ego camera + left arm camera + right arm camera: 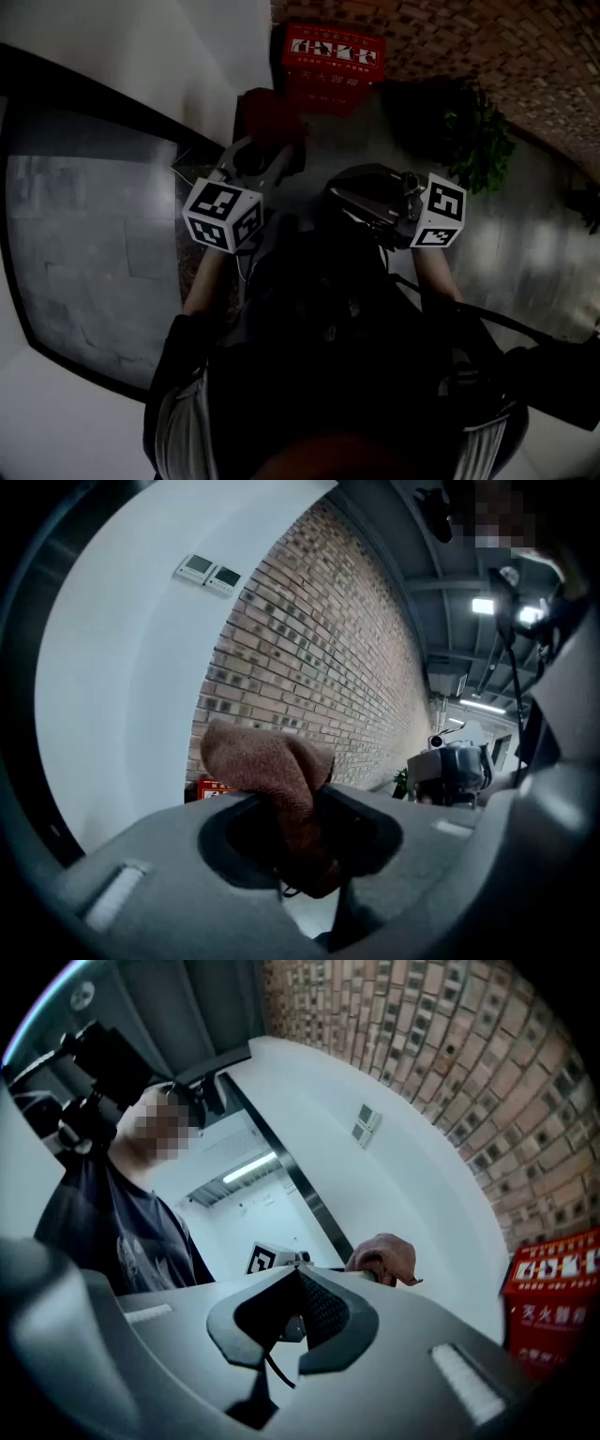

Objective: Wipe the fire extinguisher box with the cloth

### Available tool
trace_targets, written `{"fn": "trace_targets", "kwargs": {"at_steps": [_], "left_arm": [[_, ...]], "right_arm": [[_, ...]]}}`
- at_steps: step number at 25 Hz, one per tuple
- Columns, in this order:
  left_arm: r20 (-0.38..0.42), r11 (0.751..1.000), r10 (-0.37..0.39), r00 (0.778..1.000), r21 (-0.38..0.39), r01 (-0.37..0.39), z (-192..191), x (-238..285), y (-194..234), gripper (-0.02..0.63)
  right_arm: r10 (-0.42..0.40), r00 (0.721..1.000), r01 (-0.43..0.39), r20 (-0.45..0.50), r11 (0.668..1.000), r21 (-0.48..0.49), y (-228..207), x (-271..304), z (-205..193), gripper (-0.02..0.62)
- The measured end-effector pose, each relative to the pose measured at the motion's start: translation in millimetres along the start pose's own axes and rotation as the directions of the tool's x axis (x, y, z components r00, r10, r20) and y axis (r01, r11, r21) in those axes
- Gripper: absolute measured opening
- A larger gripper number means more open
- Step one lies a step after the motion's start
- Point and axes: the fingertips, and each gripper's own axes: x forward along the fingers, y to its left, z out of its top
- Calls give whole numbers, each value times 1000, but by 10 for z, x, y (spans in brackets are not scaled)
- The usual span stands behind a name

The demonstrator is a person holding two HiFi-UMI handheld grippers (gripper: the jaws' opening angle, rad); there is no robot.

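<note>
- The head view alone takes in both tools from above: the left gripper point(270, 157) points up toward the red fire extinguisher box point(328, 58), and the right gripper point(361, 192) is level with it further right.
- The left gripper view alone shows two small wall panels point(211, 572) on the white wall and lit ceiling lamps point(483, 605).
- The right gripper view alone shows the person point(141, 1213) holding the tools.
- Left to right, the room has a dark-framed glass panel point(84, 244), a white wall point(178, 56), the box on the pale glossy floor point(525, 244) at the foot of a brick wall point(469, 47), and a leafy plant point(478, 131).
- The left fingers point(169, 855) are clenched on a bunched reddish-brown cloth point(272, 771), which sticks out past the tips and hangs short of the box, not touching it.
- The right fingers point(328, 1312) are pressed together, with nothing between them.
</note>
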Motion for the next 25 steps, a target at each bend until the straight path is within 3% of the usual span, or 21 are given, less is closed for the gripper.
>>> {"fn": "trace_targets", "kwargs": {"at_steps": [3, 6, 12, 17, 20, 25], "left_arm": [[-32, 999, 0, 999, -40, -1, 82, 442, -52, 115], [-77, 999, 29, 997, -22, -30, 157, 870, -32, 115], [-127, 995, 100, 987, 43, -95, 352, 1616, -4, 115], [-198, 980, 175, 964, 126, -152, 246, 2039, 234, 115], [-321, 971, 199, 926, 191, -143, -72, 2342, 571, 115], [-459, 949, 302, 836, 225, -220, -513, 2507, 1308, 115]], "right_arm": [[-53, 996, 42, -72, 990, -135, -238, -326, 154, -2], [-63, 993, 45, -96, 983, -177, -507, -637, 331, -2], [70, 995, -73, -69, 996, -43, -853, -1175, 611, -2], [49, 993, -54, -109, 998, -45, -1175, -1371, 673, -2], [63, 996, -62, -70, 998, 13, -1294, -1403, 728, -2], [62, 987, -58, -146, 998, 26, -1511, -1208, 671, -2]]}}
